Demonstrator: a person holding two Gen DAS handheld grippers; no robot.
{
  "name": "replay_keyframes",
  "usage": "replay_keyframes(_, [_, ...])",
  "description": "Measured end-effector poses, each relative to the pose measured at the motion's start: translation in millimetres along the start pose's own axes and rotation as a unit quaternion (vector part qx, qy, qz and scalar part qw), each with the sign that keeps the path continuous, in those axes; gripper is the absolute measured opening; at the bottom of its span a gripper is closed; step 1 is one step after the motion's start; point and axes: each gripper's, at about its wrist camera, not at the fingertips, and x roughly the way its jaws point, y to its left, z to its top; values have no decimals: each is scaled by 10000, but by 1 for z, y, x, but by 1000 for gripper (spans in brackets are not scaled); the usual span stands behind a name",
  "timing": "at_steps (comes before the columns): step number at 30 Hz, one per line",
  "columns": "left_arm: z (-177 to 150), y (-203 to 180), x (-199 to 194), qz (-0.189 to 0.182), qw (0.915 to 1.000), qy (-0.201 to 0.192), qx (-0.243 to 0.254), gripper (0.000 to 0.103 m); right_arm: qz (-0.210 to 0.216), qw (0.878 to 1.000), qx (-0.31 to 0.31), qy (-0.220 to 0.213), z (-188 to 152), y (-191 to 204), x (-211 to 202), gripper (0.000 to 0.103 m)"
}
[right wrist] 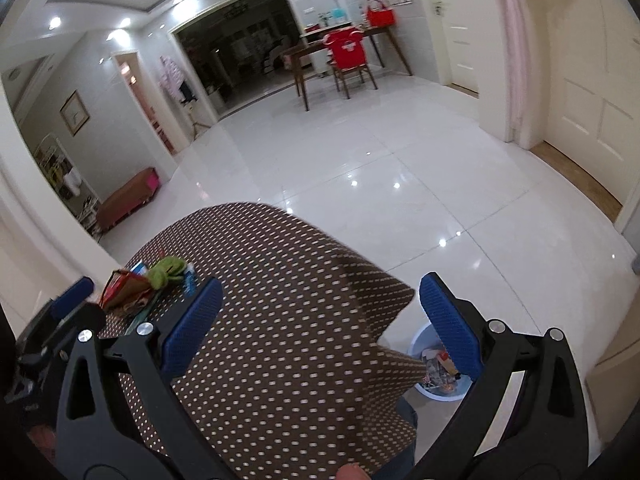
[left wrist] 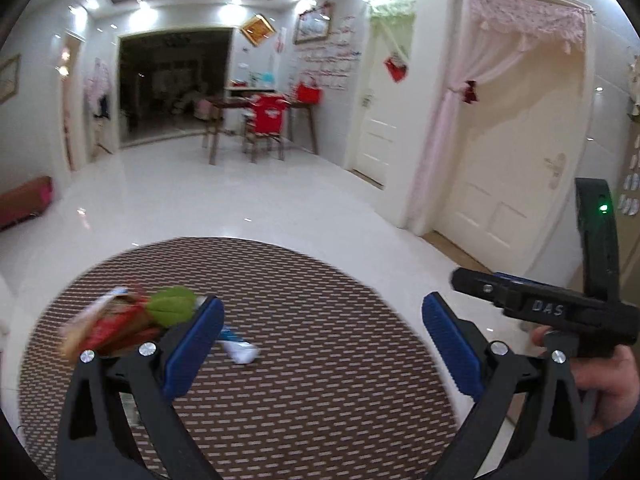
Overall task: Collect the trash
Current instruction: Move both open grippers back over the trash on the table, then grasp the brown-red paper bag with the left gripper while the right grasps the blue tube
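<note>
A pile of trash lies on the round table with the brown dotted cloth (left wrist: 304,320): red and tan wrappers (left wrist: 112,330), a green crumpled piece (left wrist: 172,304) and a white and blue wrapper (left wrist: 240,350). My left gripper (left wrist: 320,340) is open and empty above the table, with the pile just beyond its left finger. My right gripper (right wrist: 320,328) is open and empty over the table's right edge (right wrist: 360,280). The pile shows at the left in the right wrist view (right wrist: 148,284). A pale blue bin (right wrist: 436,368) with trash in it stands on the floor below the right gripper.
The right gripper's black body and the hand holding it (left wrist: 560,312) show at the right of the left wrist view. White tiled floor (right wrist: 380,160) surrounds the table. A wooden table and red-covered chair (left wrist: 268,120) stand far back. White doors (left wrist: 500,180) are on the right.
</note>
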Motion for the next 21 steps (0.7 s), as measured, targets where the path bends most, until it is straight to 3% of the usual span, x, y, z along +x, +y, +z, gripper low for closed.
replay_keyframes(11, [-14,117,-28,1255,9915,-68,-346,97,225,9971,-587,440,-18,70,42,97])
replay_keyframes(16, [-20,144,-16,1561,9875,151,-184,97,319,9931,-896,681,-27,103,69,97])
replay_keyframes(21, [-16,155,9,1593,9861,403,240,97,374,9880,-1179,925,-35,128,96,97])
